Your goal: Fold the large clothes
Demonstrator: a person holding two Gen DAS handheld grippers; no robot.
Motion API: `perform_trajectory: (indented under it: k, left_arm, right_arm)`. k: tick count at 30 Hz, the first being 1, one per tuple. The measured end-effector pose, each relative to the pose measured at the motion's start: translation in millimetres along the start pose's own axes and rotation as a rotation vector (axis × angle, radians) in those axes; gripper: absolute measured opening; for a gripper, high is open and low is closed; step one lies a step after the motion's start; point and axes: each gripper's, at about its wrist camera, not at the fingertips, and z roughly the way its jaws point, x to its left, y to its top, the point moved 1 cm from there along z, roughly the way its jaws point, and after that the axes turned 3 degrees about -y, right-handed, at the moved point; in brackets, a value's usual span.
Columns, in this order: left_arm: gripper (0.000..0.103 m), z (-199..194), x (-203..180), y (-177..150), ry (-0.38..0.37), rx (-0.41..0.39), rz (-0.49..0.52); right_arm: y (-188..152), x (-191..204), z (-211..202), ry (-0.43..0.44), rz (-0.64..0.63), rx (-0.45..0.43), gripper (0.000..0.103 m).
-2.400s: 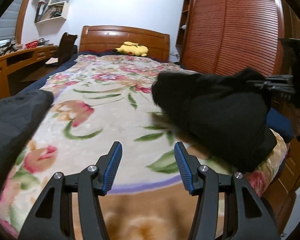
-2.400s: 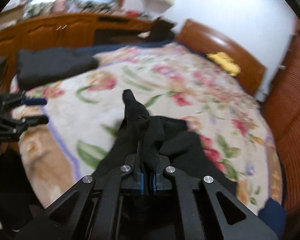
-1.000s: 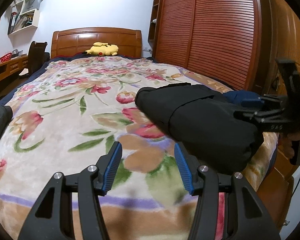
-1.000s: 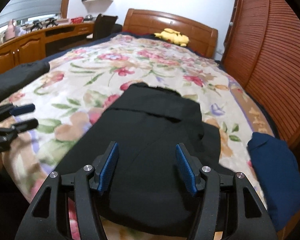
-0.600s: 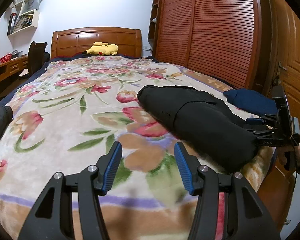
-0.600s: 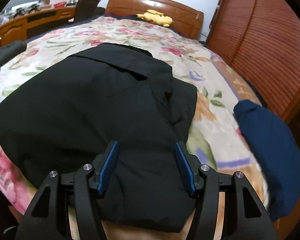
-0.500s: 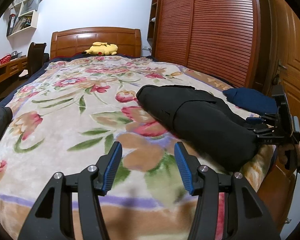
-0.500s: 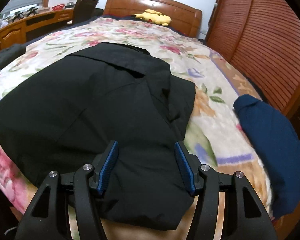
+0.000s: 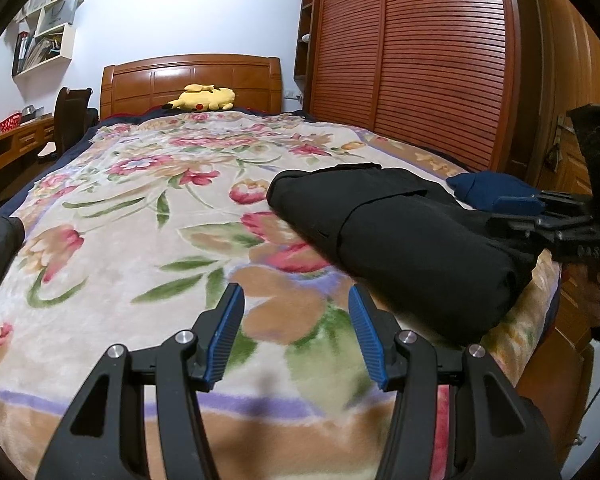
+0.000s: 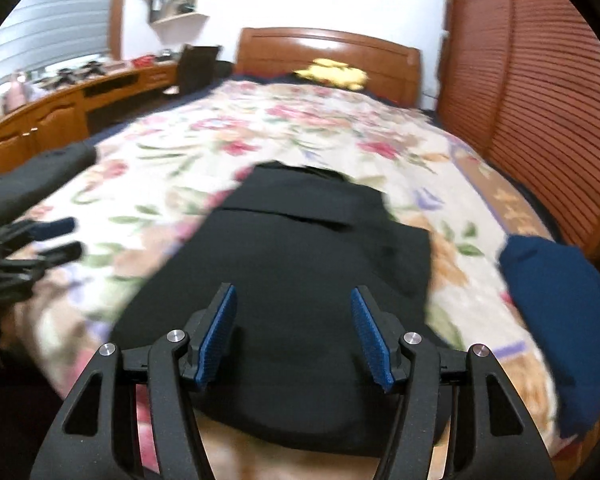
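A folded black garment [image 9: 404, 236] lies on the floral blanket [image 9: 140, 216] near the bed's right front corner; it also shows in the right wrist view [image 10: 300, 280]. My left gripper [image 9: 296, 308] is open and empty, hovering over the blanket to the left of the garment. My right gripper [image 10: 294, 312] is open and empty, just above the near end of the black garment; it shows at the right of the left wrist view [image 9: 540, 212].
A folded navy garment [image 10: 560, 308] lies at the bed's right edge. Another dark garment [image 10: 36, 180] lies at the left edge. A yellow plush toy [image 9: 202, 98] sits by the headboard. A slatted wardrobe [image 9: 412, 56] stands right, a desk [image 10: 60, 108] left.
My right gripper let go of the black garment, which now lies folded on the bed, and it has pulled back and up. My left gripper stays open, barely moved.
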Motion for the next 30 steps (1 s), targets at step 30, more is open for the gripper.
perform_trajectory:
  k: [30]
  left_arm:
    - [0.054,93,-2,85,-0.071,0.119,0.014]
  right_arm:
    - [-73,-76,-53,-0.138,0.095,0.031,0.063]
